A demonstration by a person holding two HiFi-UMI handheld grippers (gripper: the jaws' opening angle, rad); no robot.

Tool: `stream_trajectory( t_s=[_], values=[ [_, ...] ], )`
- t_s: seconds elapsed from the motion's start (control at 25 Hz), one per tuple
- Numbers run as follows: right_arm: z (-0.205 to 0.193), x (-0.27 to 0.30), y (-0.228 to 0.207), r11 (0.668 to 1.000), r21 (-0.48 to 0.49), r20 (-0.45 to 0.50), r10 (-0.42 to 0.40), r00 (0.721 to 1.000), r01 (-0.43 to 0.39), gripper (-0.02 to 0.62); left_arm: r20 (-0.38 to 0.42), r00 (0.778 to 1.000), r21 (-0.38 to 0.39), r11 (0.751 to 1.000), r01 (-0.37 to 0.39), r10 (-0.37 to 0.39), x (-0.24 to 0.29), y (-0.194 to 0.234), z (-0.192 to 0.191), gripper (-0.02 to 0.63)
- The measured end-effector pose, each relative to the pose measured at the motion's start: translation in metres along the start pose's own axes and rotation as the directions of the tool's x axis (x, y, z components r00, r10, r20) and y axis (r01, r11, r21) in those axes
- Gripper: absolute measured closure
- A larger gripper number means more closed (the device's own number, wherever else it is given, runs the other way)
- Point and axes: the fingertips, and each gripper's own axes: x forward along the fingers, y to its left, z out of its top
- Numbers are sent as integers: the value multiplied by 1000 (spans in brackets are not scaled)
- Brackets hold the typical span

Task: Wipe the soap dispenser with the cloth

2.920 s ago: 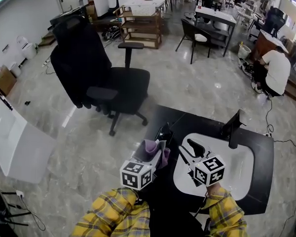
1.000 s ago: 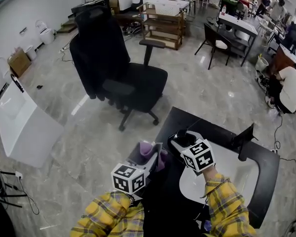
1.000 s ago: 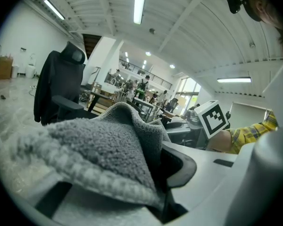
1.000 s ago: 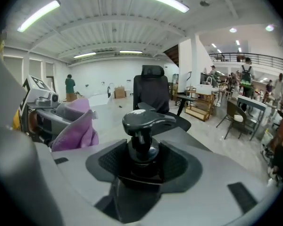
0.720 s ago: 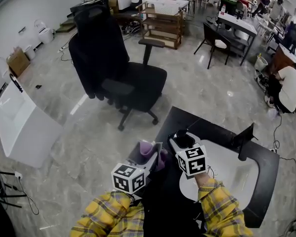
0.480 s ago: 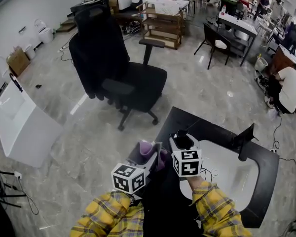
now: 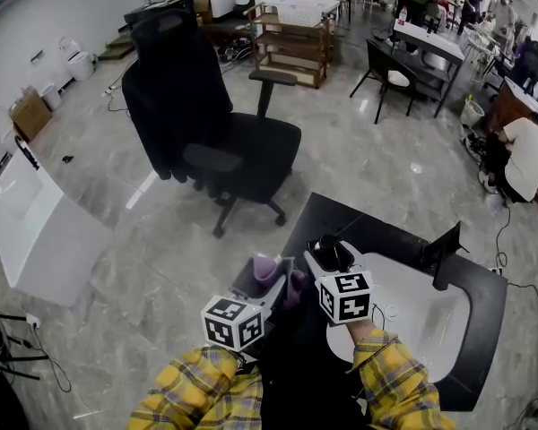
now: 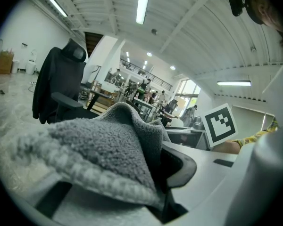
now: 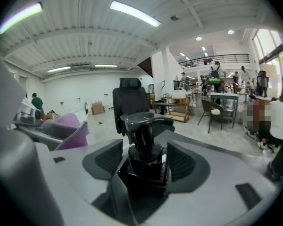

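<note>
**Jaws widen round the soap dispenser, cloth held ready**

Jaws of the right gripper (image 7: 330, 262) have just been opening and now stand wide. The black pump-top soap dispenser (image 9: 144, 140) is upright between them. Their ribbed pads sit just beside its body, seemingly without pressing. The dispenser appears to stand at the near-left edge of a white basin (image 7: 421, 303) set in a black table (image 7: 484, 330). The left gripper (image 7: 271, 285), close by, is clamped on a bunched purple cloth (image 8: 104, 145). The cloth spills over its jaws, leaving a soft face forward for wiping. Bracketing the bottle probably guards it against tipping. Wiping looks not yet begun, since cloth and dispenser are apart.
</note>
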Motion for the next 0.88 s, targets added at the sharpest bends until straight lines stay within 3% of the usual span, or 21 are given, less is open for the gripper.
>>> stream_trajectory(
  t_s=[0.16, 0.24, 0.36, 0.56, 0.8, 0.88],
  values=[
    [-2, -4, 1, 971, -129, -29, 197, 980, -199, 327, 2, 1000, 2, 1000, 11, -11, 1, -1, 1, 528],
    [-1, -8, 5, 923, -201, -80, 318, 945, -328, 327, 1, 1000, 7, 1000, 19, -19, -1, -2, 1, 528],
    [3, -11, 6, 840, -295, -163, 426, 890, -456, 327, 0, 1000, 10, 1000, 25, -25, -5, -1, 2, 528],
    [-1, -4, 11, 742, -327, -261, 524, 811, -585, 327, -1, 1000, 11, 1000, 26, -26, -5, -2, 2, 528],
    [-9, 2, 17, 653, -354, -371, 559, 741, -670, 331, -7, 1000, 17, 1000, 21, -21, -6, -3, 2, 528],
    [-10, 1, 19, 632, -347, -379, 580, 720, -692, 382, -11, 1000, 15, 1000, 17, -17, -6, -2, 0, 528]
  ],
)
